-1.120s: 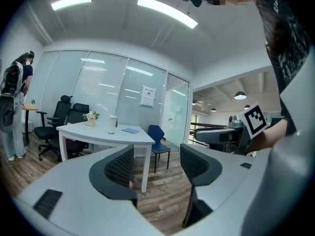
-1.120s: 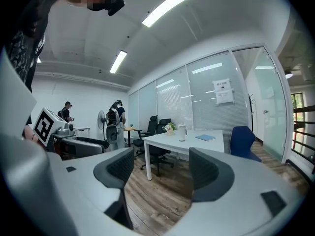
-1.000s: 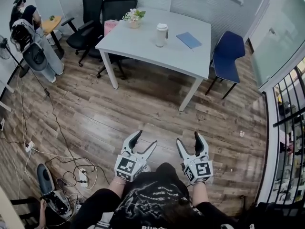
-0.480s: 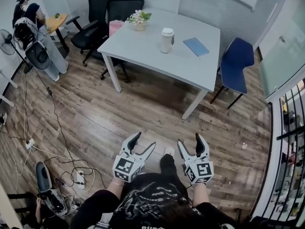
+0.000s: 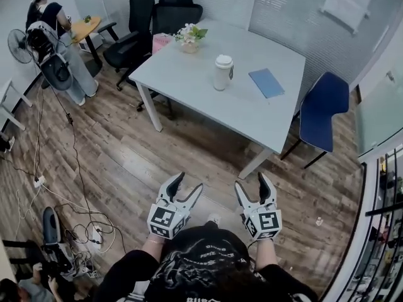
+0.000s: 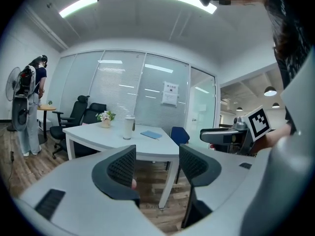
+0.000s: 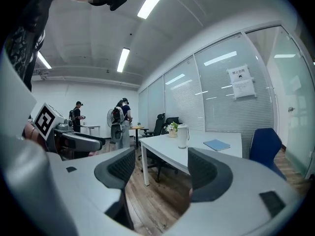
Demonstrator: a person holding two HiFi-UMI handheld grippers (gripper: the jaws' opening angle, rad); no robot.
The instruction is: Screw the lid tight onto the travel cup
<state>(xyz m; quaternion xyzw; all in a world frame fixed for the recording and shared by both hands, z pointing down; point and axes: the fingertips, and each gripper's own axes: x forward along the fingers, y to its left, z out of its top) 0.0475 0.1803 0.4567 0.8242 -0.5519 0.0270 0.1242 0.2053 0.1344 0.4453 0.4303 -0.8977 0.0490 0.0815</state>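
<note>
Head view
- Writing: the sheet on the glass wall has print too small to read.
- Cup: one, upright on the table with its lid on top, between the flowers and the notebook. It is well apart from both grippers.
- Left gripper: jaws apart, only floor between them.
- Right gripper: jaws apart, empty.
- Count: two black chairs, one blue chair, one fan.
- Hidden: the holder's hands sit behind the marker cubes.

Left gripper view
- Jaws: two dark ribbed pads standing apart, with nothing between them.
- Cup: far off on the table, above the left pad.
- Writing: the sheet is illegible.
- Cut off: the right gripper shows only in part at the right edge.

Right gripper view
- Jaws: apart, with bare floor and a table leg in the gap.
- Cup: on the table, beside the flowers.
- Writing: the sheet is too blurred to read.
- Count: three people at the back, too small to make out well.
</note>
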